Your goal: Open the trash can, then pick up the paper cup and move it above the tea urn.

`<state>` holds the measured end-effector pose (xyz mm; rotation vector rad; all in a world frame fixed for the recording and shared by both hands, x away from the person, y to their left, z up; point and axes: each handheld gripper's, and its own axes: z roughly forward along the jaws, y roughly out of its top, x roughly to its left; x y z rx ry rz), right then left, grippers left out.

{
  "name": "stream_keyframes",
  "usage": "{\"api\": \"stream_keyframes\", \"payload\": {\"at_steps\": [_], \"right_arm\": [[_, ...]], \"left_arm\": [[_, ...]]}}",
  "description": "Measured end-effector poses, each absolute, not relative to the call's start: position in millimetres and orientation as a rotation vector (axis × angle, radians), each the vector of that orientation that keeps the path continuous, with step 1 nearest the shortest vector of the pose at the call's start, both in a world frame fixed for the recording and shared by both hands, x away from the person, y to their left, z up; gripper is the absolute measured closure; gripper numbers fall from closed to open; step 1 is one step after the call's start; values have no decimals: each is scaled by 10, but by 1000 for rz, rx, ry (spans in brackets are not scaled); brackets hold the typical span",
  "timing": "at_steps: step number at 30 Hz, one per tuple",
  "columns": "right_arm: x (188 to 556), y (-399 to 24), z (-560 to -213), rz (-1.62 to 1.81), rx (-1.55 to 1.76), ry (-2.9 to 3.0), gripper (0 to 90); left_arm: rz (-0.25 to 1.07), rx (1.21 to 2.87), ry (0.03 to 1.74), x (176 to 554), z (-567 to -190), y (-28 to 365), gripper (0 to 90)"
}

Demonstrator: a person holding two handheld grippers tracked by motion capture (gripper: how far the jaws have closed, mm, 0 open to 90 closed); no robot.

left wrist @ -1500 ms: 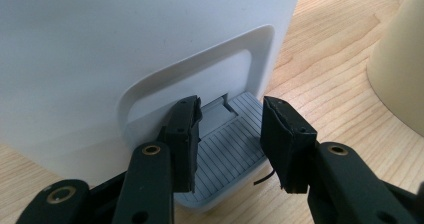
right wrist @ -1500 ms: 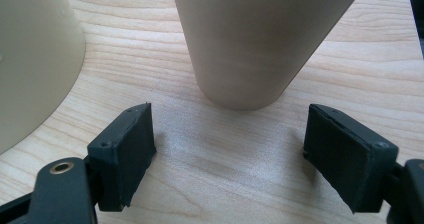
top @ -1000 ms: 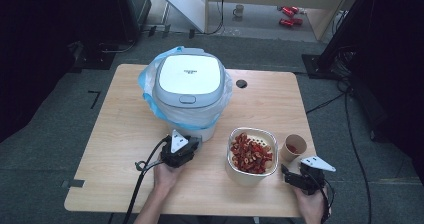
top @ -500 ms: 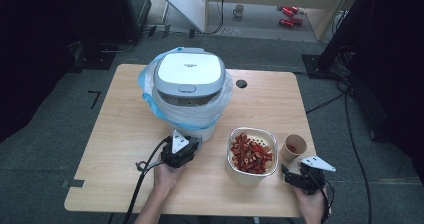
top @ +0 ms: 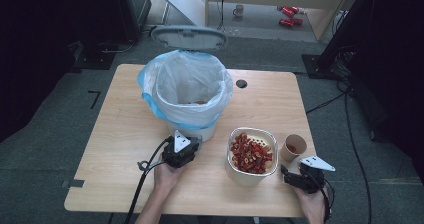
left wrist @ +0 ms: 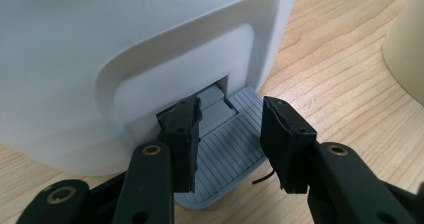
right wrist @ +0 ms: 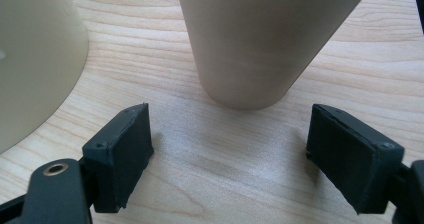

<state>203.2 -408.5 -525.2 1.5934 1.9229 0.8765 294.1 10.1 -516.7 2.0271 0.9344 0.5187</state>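
Observation:
A white pedal bin [top: 187,91] lined with a clear and blue bag stands mid-table, its lid [top: 189,36] swung up behind it. My left gripper [top: 189,143] sits at the bin's foot; in the left gripper view its jaws [left wrist: 231,108] are drawn close together and rest on the grey ribbed pedal [left wrist: 225,149], gripping nothing. My right gripper [top: 288,172] lies near the front right edge. Its jaws [right wrist: 230,111] have just been opening and stand wide, with the brown paper cup [right wrist: 260,39] just beyond them and nothing between them.
A cream bowl [top: 239,176] heaped with red pieces stands between the two grippers, left of the paper cup [top: 293,146]. It appears at the left [right wrist: 35,59] in the right gripper view. The wooden table [top: 125,134] has a cable hole behind the bin. Black cables trail off the front edge.
The bin's lid has swung up from shut to fully open, exposing the bag inside. Neither hand has shifted.

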Motion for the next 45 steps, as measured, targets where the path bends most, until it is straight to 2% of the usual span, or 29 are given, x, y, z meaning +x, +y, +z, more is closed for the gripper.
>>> {"api": "stream_keyframes", "payload": {"at_steps": [3, 4, 5, 8, 21, 35, 45], "right_arm": [[2029, -4085, -5252, 877, 1596, 1921, 192], [2008, -4093, -5238, 875, 1600, 1921, 240], [2008, -4093, -5238, 875, 1600, 1921, 240], [1944, -4115, -5244, 916, 1629, 1898, 192], [1773, -4104, -5160, 1025, 1585, 1789, 183], [1992, -4070, -5108, 1077, 1591, 1742, 157], [2157, -4086, -5163, 1078, 1629, 1697, 180]], "left_arm": [[520, 2028, 935, 2942, -5166, 103, 598], [523, 2026, 934, 2938, -5167, 99, 598], [523, 2026, 934, 2938, -5167, 99, 598], [525, 2026, 934, 2937, -5167, 97, 598], [524, 2025, 935, 2937, -5167, 98, 598], [522, 2025, 935, 2938, -5167, 99, 599], [522, 2025, 935, 2938, -5167, 99, 598]]}}
